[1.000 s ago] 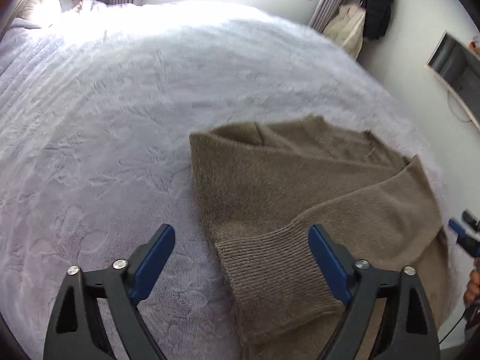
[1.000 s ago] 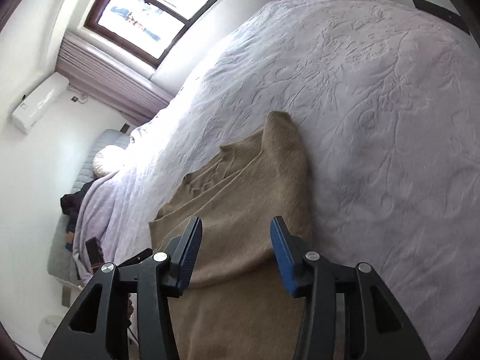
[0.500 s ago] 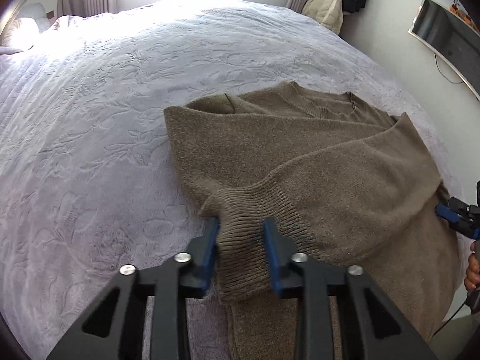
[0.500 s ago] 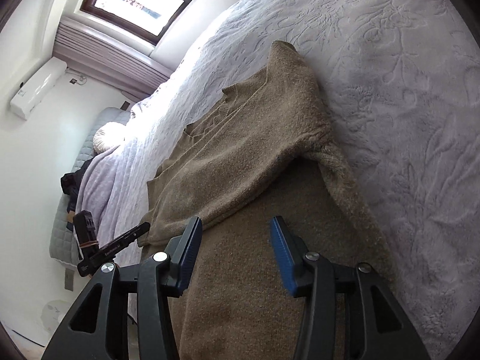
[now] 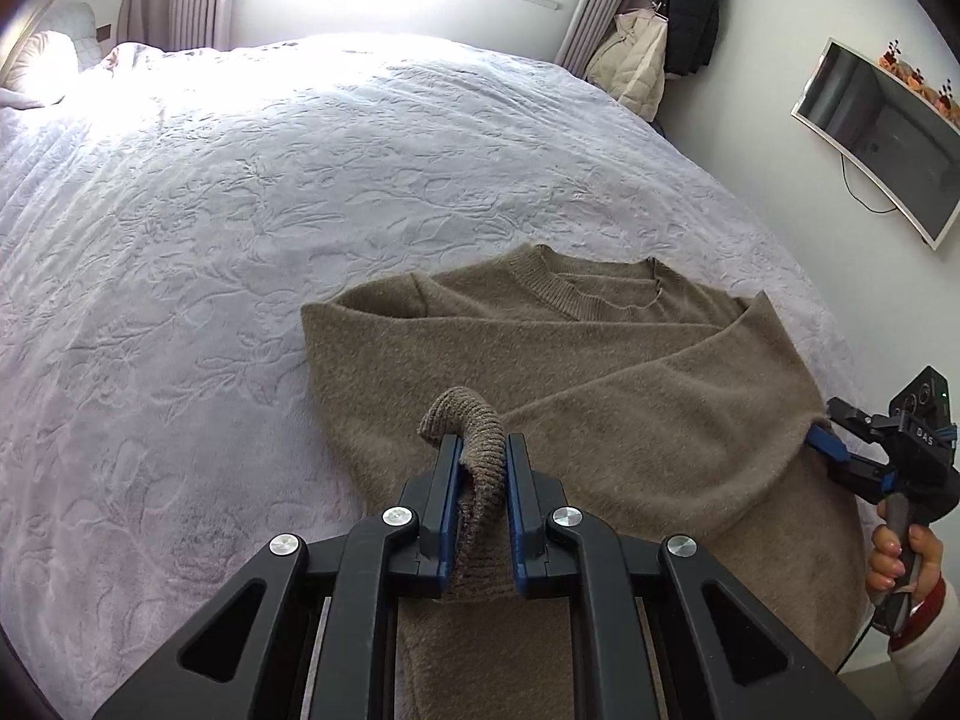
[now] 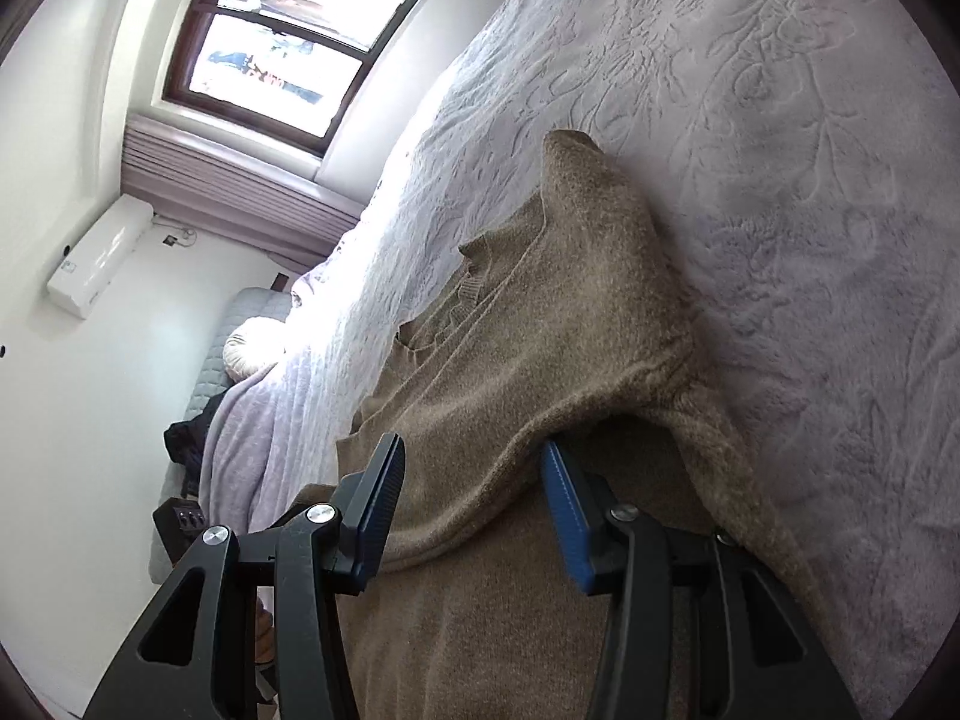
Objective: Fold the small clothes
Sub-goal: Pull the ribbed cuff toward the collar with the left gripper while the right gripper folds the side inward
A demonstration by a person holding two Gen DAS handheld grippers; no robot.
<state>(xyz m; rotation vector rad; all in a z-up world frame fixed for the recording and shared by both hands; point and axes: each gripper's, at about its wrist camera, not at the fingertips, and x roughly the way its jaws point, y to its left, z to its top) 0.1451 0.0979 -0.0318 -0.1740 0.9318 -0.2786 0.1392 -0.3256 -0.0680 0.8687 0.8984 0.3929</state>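
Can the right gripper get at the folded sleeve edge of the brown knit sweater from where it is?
Probably yes: the right gripper stands open with the brown knit sweater's sleeve edge lying between its fingers, nothing covering it.

L hand-held gripper now closing on lifted sleeve cuff.

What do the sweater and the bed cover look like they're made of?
Sweater: seemingly a soft brown knit, wool or a wool-like blend; its surface is fuzzy and matte, with ribbing at the collar and on the cuff between the closing jaws of the left gripper.
Bed cover: apparently a plush pale lilac fleece or velvet-like fabric, embossed with a floral pattern and a slight sheen.
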